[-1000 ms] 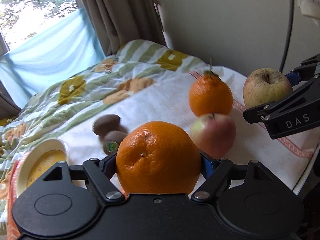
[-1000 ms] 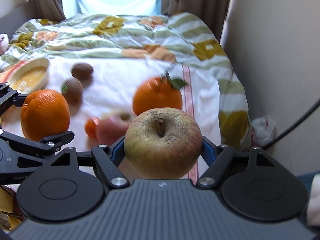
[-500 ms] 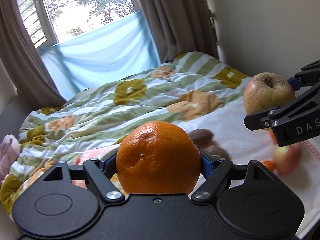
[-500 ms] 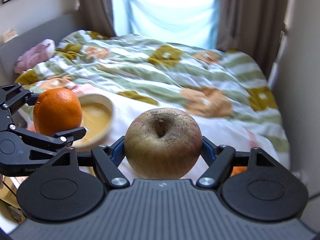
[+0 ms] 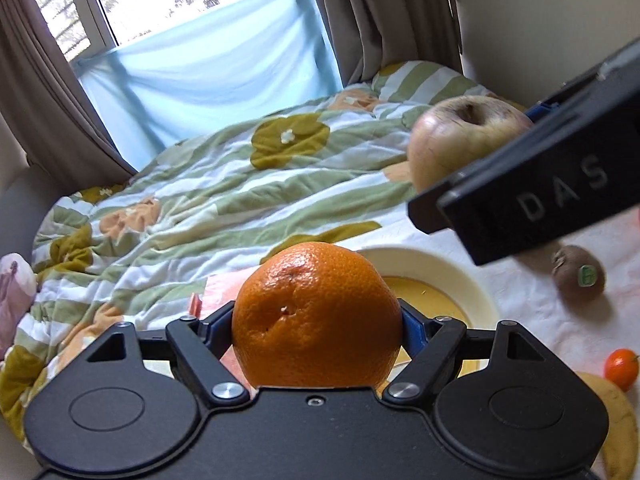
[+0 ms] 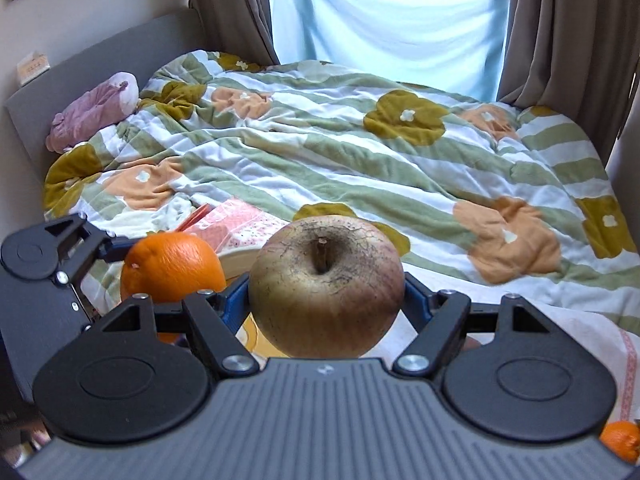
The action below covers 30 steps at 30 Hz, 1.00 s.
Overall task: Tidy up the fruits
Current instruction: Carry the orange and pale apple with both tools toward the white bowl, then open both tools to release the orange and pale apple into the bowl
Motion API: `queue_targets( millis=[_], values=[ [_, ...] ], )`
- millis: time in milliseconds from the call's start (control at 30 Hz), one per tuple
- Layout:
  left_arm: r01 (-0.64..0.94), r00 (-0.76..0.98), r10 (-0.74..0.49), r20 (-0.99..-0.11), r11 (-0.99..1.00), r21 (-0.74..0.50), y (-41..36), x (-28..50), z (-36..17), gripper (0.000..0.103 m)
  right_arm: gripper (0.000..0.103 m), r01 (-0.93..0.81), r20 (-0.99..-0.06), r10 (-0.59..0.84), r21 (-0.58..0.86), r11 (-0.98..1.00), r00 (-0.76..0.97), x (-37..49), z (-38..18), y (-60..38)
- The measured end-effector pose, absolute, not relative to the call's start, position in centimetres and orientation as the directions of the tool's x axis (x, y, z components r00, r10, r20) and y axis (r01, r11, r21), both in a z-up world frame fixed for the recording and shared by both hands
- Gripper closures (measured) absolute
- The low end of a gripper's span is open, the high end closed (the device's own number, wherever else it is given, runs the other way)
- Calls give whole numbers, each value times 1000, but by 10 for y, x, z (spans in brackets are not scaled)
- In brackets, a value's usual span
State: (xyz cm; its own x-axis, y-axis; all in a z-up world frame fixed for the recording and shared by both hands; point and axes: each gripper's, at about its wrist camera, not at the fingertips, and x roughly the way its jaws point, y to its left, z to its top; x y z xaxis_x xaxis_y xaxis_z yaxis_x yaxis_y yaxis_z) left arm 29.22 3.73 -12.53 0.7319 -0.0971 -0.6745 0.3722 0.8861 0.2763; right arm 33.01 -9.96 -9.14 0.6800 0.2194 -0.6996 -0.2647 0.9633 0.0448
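Note:
My left gripper (image 5: 318, 320) is shut on a large orange (image 5: 316, 314) and holds it above the near left rim of a cream bowl (image 5: 440, 270) on the bed. My right gripper (image 6: 326, 292) is shut on a russet apple (image 6: 326, 286), held in the air just right of the left gripper. The apple (image 5: 460, 144) and the right gripper's black finger (image 5: 540, 196) show at the upper right of the left wrist view. The orange (image 6: 172, 266) shows at the left of the right wrist view, over the bowl's rim (image 6: 238, 258).
A kiwi with a green sticker (image 5: 578, 274), a small mandarin (image 5: 620, 368) and a banana (image 5: 618, 420) lie on the white cloth at the right. A flowered quilt (image 6: 360, 160) covers the bed; a pink patterned cloth (image 6: 236, 220) lies beside the bowl. Curtains and a window stand behind.
Both grippers have swung left from the loose fruit towards the bowl, each still holding its fruit. The bowl now lies right under the orange, and the right gripper is closer to the left one.

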Motion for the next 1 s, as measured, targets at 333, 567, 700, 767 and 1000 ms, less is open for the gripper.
queue_targets(
  millis=[333, 567, 700, 767, 1000],
  values=[
    [460, 681, -131, -720, 842, 282, 38, 322, -172, 20, 12, -189, -763, 170, 64, 980, 623, 378, -134, -83],
    [472, 674, -115, -730, 827, 305, 39, 324, -185, 19, 12, -183, -781, 173, 76, 980, 600, 387, -147, -74],
    [465, 717, -124, -686, 818, 338, 37, 316, -179, 17, 12, -183, -789, 187, 97, 978, 586, 391, -153, -69],
    [467, 720, -125, -683, 814, 344, 35, 313, -178, 13, 12, -176, -792, 201, 120, 977, 576, 394, -156, -69],
    [438, 746, -85, -661, 810, 390, 43, 300, -173, 1, 12, -170, -805, 192, 114, 979, 562, 397, -166, -66]
  ],
)
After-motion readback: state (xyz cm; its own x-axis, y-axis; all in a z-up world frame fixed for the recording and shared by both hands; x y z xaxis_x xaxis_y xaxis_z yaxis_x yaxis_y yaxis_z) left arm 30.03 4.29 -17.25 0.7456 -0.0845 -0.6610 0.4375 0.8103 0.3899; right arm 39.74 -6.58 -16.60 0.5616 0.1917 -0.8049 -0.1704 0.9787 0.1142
